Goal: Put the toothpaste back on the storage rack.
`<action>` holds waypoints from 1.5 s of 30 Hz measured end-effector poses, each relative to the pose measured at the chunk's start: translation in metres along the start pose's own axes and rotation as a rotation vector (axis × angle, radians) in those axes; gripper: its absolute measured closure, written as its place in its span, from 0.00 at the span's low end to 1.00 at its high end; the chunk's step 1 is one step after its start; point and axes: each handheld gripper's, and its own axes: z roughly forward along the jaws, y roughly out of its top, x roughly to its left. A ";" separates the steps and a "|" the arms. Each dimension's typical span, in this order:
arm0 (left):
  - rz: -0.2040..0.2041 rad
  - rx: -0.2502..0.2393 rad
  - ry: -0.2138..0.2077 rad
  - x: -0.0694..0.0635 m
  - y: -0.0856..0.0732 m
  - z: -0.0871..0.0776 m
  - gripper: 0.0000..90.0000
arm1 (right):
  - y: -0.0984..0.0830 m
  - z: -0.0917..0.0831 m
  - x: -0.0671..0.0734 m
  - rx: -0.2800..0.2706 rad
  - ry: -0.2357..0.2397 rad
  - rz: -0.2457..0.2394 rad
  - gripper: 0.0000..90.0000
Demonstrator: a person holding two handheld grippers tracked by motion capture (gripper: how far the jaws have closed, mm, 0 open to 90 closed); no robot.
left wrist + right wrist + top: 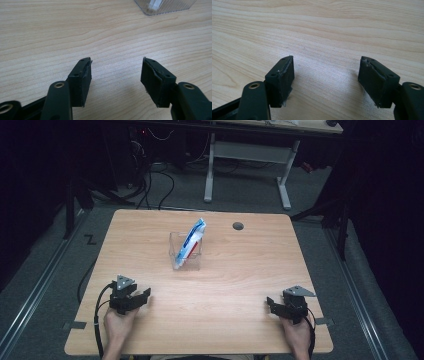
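Note:
A clear plastic box (185, 252) stands on the wooden table (235, 280) a little behind its middle, and a blue, white and red packet (192, 240) leans upright inside it. My left gripper (142, 296) rests near the front left of the table, open, nothing between its black pads (79, 80). One corner of the clear box (165, 6) shows at the top of the left gripper view. My right gripper (271, 304) rests near the front right, open as well, with bare wood between its pads (283, 80).
A round cable hole (238, 226) sits in the table top at the back right. Beyond the table stand a white-legged desk (247, 155) and loose cables (150, 180) on the dark floor.

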 end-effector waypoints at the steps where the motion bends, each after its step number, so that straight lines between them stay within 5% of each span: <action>1: 0.004 0.001 0.005 0.000 0.000 0.001 0.47 | 0.000 0.000 0.000 0.000 0.000 0.000 0.32; 24: 0.061 0.000 0.054 -0.007 -0.001 0.014 0.45 | 0.000 0.000 0.000 0.000 0.000 0.000 0.32; 45: 0.062 0.003 0.055 -0.009 -0.001 0.015 0.40 | 0.000 0.000 0.000 0.000 -0.003 0.003 0.32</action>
